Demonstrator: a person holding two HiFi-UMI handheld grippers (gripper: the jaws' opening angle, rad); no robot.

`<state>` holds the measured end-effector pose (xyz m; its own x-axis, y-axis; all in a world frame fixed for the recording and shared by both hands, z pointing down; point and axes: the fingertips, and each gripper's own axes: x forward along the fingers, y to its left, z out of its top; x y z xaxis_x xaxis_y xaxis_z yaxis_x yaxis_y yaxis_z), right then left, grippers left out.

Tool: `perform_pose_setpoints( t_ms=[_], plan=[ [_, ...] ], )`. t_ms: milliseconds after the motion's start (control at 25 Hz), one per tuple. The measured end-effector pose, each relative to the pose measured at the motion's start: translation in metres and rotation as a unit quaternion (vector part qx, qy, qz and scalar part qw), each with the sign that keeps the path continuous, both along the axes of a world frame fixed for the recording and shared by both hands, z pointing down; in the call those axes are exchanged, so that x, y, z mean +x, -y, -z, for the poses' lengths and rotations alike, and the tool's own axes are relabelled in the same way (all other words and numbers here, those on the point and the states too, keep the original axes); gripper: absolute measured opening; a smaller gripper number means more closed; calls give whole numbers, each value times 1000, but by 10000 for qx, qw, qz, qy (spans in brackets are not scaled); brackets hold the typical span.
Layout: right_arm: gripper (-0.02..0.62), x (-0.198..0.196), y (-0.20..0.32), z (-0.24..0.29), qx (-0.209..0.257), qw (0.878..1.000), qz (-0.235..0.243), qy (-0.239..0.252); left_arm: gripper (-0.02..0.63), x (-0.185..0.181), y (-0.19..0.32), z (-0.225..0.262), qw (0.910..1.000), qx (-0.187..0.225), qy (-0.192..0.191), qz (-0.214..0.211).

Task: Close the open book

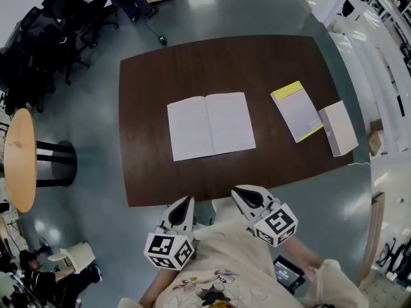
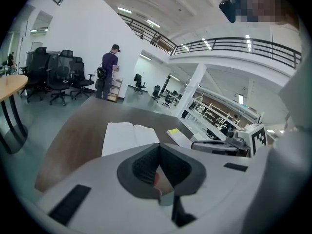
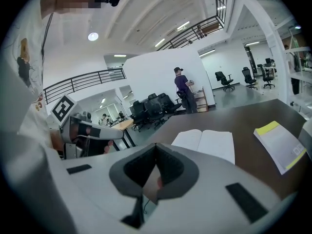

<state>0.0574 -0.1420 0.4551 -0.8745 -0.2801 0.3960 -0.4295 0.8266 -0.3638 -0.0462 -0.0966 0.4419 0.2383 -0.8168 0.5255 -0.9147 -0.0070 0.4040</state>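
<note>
Open book (image 1: 210,125) lies flat and face up near the middle of a dark brown tabletop (image 1: 154,88). Its two pale pages are spread left and right, and its centre fold runs from the far edge toward the near edge.

The left gripper (image 1: 186,201) and the right gripper (image 1: 240,191) are side by side just off the near edge of the tabletop, over the torso of the person holding them. Both point toward the tabletop.

In the left gripper view, the dark ridged pads of the jaws meet at the tip with nothing between them. The right gripper view shows the same: jaws pressed together and empty. Neither gripper touches the book or the tabletop.

The book is well apart from both pairs of jaws, beyond their tips across a bare stretch of wood. From the left gripper it sits ahead and slightly left. From the right gripper it sits ahead and slightly right.

Toward the right edge of the tabletop lies a closed booklet (image 1: 297,110) with a yellow strip along its edge. Just beside it, near the right corner, is a white box (image 1: 338,128).

Off the tabletop, a round wooden table (image 1: 19,159) stands on the grey floor to the left, with black office chairs (image 1: 58,24) beyond it.
</note>
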Motion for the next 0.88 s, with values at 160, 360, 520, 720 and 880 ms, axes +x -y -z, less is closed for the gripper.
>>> perform_pose_setpoints(
  t_ms=[160,360,520,720,880],
  plan=[
    [2,4,24,-2,-8,9998,195,55,6,8,15,-5,9998,-73,-80,174],
    [2,0,35,-2,35,9987,505,12,6,4,18,-15,9980,-149,-332,512],
    [2,-5,39,-1,55,9978,654,-15,6,-2,16,-31,9889,-253,-1067,1006],
    [2,-12,35,-5,21,9965,823,-112,6,-6,13,-73,9615,-566,-2173,1585],
    [2,-15,30,-8,-13,9956,910,-210,6,-7,15,-108,9467,-805,-2582,1748]
  ],
)
